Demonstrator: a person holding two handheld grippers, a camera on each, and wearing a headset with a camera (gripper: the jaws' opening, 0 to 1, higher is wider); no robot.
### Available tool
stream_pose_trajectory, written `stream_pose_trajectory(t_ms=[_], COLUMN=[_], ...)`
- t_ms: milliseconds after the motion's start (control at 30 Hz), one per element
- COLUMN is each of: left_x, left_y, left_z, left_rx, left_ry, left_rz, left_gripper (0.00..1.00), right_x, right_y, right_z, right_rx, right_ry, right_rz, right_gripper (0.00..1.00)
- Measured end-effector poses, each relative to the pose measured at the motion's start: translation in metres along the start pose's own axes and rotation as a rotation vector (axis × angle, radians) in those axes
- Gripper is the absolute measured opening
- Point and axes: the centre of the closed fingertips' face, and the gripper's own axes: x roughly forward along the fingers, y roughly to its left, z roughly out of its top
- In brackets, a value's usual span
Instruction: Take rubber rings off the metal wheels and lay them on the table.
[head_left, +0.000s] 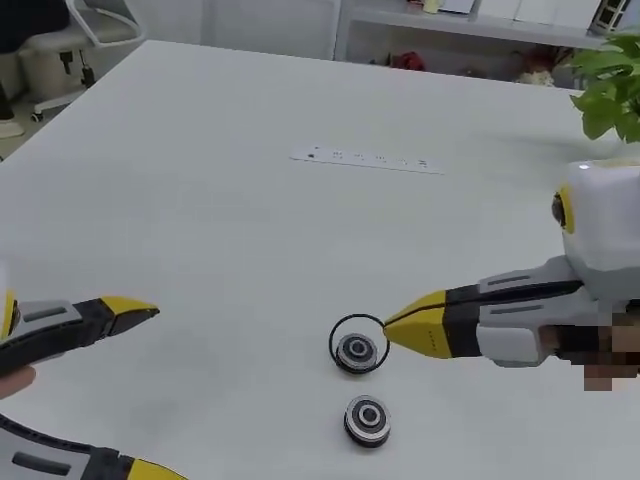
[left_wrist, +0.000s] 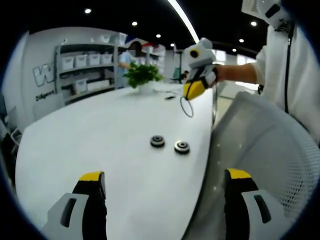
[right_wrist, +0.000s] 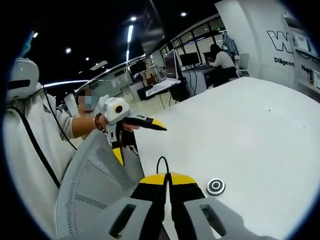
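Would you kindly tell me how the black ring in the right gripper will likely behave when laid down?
The ring is thin and hangs as a round loop from the shut right gripper, so probably light and springy, not limp. Laid down, it should likely lie flat rather than roll.

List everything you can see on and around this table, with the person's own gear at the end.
metal wheels: two, silver and black, close together on the table's near side
rubber ring: one, black, held above the table by the right tongs
strip: one, white, lying flat mid-table
plant: one, green, far right
chair: one, white, beyond the far left corner
table: one, white
left tongs: yellow tips, open, holding nothing
right tongs: yellow tips, shut on the rubber ring
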Motion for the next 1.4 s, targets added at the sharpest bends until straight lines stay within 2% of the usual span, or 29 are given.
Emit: stream_pose_trajectory(t_ms=[633, 1033, 1400], left_x=[0.003, 0.005, 0.008], left_y=[0.001, 0.0, -0.002], left_z=[-0.002, -0.004, -0.007], left_rx=[-0.013, -0.018, -0.014], left_ry=[-0.007, -0.007, 0.005], left_rz=[-0.012, -0.013, -0.024], left_gripper=[1.0, 1.0, 1.0], right_x=[0.032, 0.056, 0.079], right_y=[0.0, -0.002, -0.007], right_z=[-0.002, -0.01, -0.029], right_rx=[-0.003, 0.006, 0.016], right_ry=[0.037, 0.066, 0.121], right_rz=[0.037, 0.049, 0.056], right_gripper=[0.0, 0.0, 0.0])
